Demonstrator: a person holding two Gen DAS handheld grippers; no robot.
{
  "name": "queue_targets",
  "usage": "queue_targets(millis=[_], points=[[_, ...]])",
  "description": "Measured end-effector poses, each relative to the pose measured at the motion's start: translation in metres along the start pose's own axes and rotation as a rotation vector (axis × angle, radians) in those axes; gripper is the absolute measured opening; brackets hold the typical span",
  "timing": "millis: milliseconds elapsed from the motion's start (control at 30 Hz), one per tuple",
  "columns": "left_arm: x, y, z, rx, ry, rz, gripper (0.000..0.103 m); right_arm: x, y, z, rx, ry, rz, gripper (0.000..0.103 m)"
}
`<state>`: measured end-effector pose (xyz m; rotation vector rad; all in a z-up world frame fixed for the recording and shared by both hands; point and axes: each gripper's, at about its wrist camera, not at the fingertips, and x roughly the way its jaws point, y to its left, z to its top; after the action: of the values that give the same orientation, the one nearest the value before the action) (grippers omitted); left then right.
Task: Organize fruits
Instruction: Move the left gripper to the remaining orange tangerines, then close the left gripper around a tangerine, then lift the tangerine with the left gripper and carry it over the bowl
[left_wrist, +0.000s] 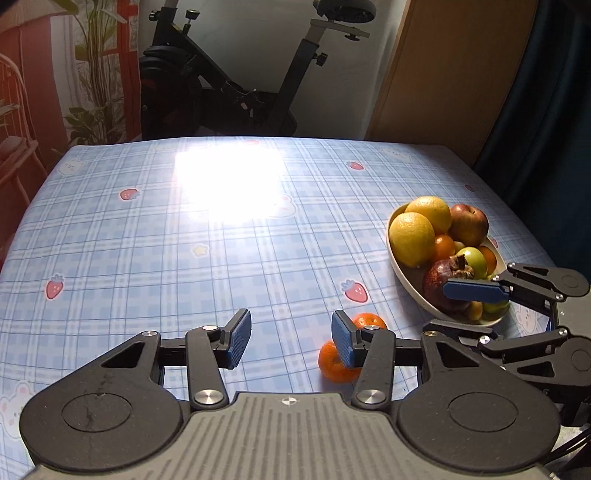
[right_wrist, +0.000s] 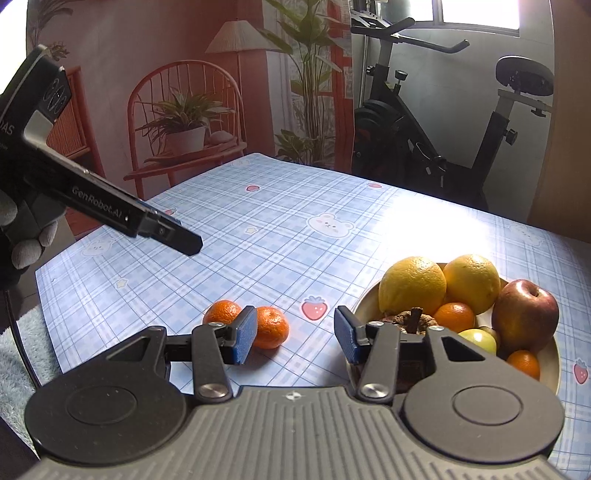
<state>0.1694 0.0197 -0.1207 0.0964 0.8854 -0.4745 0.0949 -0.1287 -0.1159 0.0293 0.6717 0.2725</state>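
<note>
A: Table (left_wrist: 155, 236) first: blue plaid cloth, mostly bare. Bowl (right_wrist: 552, 363) sits ahead and right of the right gripper's (right_wrist: 295, 332) fingers, already heaped: two lemons (right_wrist: 413, 288), an apple (right_wrist: 524, 317), a mangosteen (left_wrist: 441, 284), small oranges and green fruit. My read: that's the collection point.

B: What's still out?

A: Two mandarins (right_wrist: 271, 326) loose on the cloth, touching or nearly so, just beside the bowl. Probably the last ones to go in.

B: Grippers?

A: Both wide open, nothing held. Left gripper (left_wrist: 291, 338): the mandarins are at its right finger, one partly behind the pad (left_wrist: 343, 345), the other just past the tip. Not between the fingers; the gap is over bare cloth.

B: And the right?

A: Same story mirrored. Mandarins at its left finger, one on either side of the pad (right_wrist: 245, 334). Bowl rim and mangosteen are behind its right finger. From the left camera its upper finger hangs over the near end of the bowl.

B: Who takes the pick?

A: Can't tell. Either needs a sideways shift to centre a mandarin in the gap. Round fruit, likely to roll if a pad nudges it.
</note>
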Motion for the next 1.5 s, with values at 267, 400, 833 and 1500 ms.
queue_targets(millis=[267, 400, 833, 1500], points=[[0.02, -0.021, -0.024, 0.115, 0.059, -0.012, 0.051, 0.0, -0.005, -0.002, 0.027, 0.005, -0.007, 0.05], [0.024, -0.024, -0.028, 0.135, 0.081, -0.023, 0.051, 0.0, -0.007, -0.003, 0.036, 0.003, -0.003, 0.05], [0.02, -0.02, -0.028, 0.095, 0.025, -0.016, 0.037, 0.004, -0.008, -0.003, 0.023, 0.009, 0.009, 0.05], [-0.033, 0.024, -0.03, -0.175, -0.141, 0.084, 0.038, 0.065, 0.007, 0.015, -0.001, 0.188, 0.11, 0.05]])
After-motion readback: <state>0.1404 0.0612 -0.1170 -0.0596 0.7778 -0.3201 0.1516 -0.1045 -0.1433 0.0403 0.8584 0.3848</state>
